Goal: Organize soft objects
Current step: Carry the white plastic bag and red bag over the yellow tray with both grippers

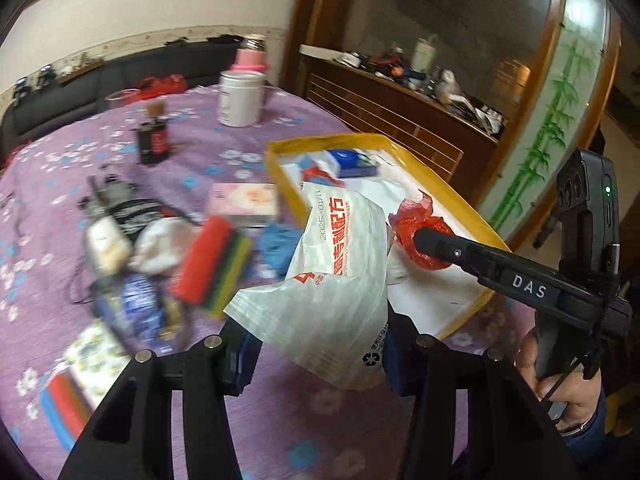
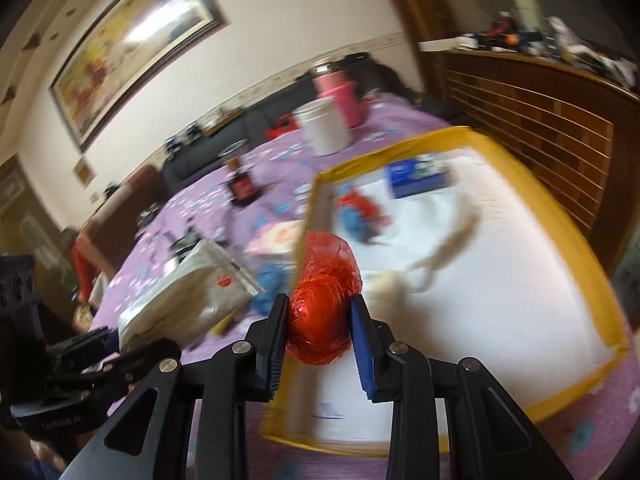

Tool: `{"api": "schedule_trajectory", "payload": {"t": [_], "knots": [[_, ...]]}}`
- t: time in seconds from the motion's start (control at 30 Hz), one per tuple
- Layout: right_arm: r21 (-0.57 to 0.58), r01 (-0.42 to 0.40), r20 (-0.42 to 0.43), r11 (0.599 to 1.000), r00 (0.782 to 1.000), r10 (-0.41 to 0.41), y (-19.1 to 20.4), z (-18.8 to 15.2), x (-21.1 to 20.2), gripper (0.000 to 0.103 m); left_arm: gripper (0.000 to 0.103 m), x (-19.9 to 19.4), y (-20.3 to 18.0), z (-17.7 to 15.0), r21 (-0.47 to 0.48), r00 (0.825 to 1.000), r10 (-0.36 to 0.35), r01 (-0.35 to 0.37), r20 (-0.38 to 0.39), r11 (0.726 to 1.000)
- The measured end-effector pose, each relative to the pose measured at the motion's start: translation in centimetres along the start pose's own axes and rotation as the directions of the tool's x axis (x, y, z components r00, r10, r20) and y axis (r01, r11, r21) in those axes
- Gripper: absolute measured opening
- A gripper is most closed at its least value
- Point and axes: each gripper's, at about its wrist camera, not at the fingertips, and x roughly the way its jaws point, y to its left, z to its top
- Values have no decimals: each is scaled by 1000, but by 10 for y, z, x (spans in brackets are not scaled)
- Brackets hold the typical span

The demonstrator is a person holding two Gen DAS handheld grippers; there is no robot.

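My left gripper is shut on a crumpled white plastic bag with red print, held above the purple tablecloth. To its right my right gripper is shut on a scrunched red plastic bag, held over the near left corner of the yellow-rimmed white tray. In the left wrist view the right gripper reaches in from the right with the red bag over the tray. The right wrist view shows the left gripper low on the left with the white bag.
In the tray lie a blue box, a red and blue bundle and a cream cord. On the cloth are stacked sponges, a blue cloth, a pink pack, a dark bottle and a white canister.
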Motion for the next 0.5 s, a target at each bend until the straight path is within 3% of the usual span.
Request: {"api": "schedule_trajectory", "payload": {"t": [0.3,0.5], "knots": [[108,169,14,980,985,-171,-60,6,-14,33,50,66,-66,12,68,993,-82,88,-86,994],[142,225,8,964,974,-228,-82,7,-14,34,50,97,-91,10,111,990,-87,99,-108,989]]}}
